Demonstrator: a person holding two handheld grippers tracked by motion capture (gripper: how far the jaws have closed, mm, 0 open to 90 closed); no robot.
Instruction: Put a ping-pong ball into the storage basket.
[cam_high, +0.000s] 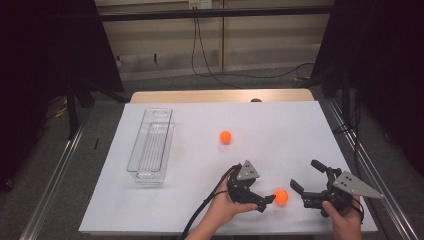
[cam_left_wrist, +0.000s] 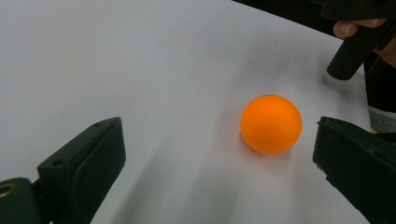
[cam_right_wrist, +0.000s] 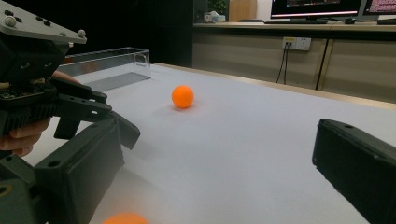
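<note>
From above, the left gripper (cam_high: 267, 200) and right gripper (cam_high: 305, 181) flank a ball (cam_high: 281, 196), both gaping and holding nothing. The left gripper view puts the ball (cam_left_wrist: 271, 124) between its wide jaws, near the right one, untouched. The right gripper view shows its jaws wide apart, a second ball (cam_right_wrist: 182, 96) well ahead and a tray (cam_right_wrist: 105, 65) beyond the left gripper (cam_right_wrist: 116, 126).
</note>
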